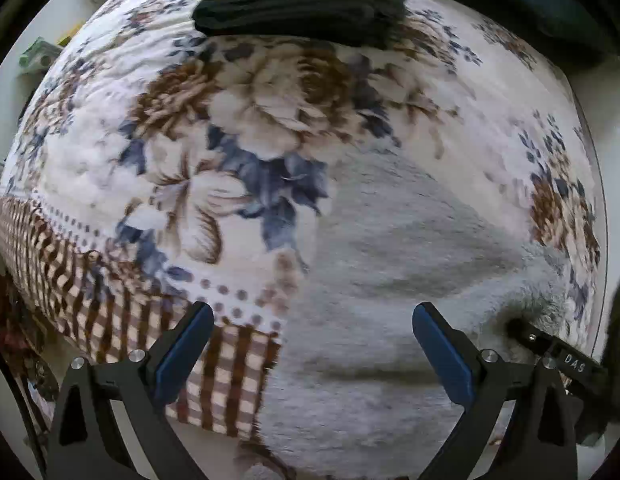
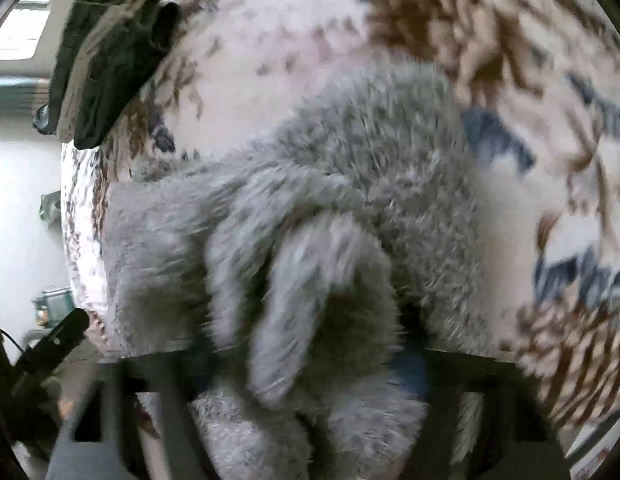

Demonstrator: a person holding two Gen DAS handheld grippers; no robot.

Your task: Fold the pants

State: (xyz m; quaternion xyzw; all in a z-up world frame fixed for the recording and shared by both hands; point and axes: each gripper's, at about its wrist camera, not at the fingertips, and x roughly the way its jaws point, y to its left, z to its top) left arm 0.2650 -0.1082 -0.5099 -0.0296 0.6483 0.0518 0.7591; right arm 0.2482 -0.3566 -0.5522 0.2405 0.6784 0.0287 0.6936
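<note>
The grey fleece pants (image 1: pixel 390 280) lie on a floral blanket (image 1: pixel 122 152) that covers the bed. In the left wrist view they fill the lower middle and lower right of the frame, a broad fuzzy band whose long axis runs from the bottom centre up toward the middle right, with one edge slanting from centre frame down to the right. The left gripper (image 1: pixel 312 344) points down over this cloth with its blue-padded jaws spread wide, one at lower left over the checked border of the blanket, the other at lower right over the pants; nothing sits between them. At the far lower right of that view a black finger of the right gripper (image 1: pixel 550 344) presses into the fleece, which puckers dark around its tip. In the right wrist view, which is blurred, the pants (image 2: pixel 370 184) stretch from the left middle across to the centre and bunch into a rolled fold at lower centre. The right gripper (image 2: pixel 310 364) has its jaws drawn in on that bunched fold, the pile spilling over both sides. A stack of folded clothes (image 1: pixel 302 4), dark green and beige, rests at the top centre of the left view, well apart from the pants.
</note>
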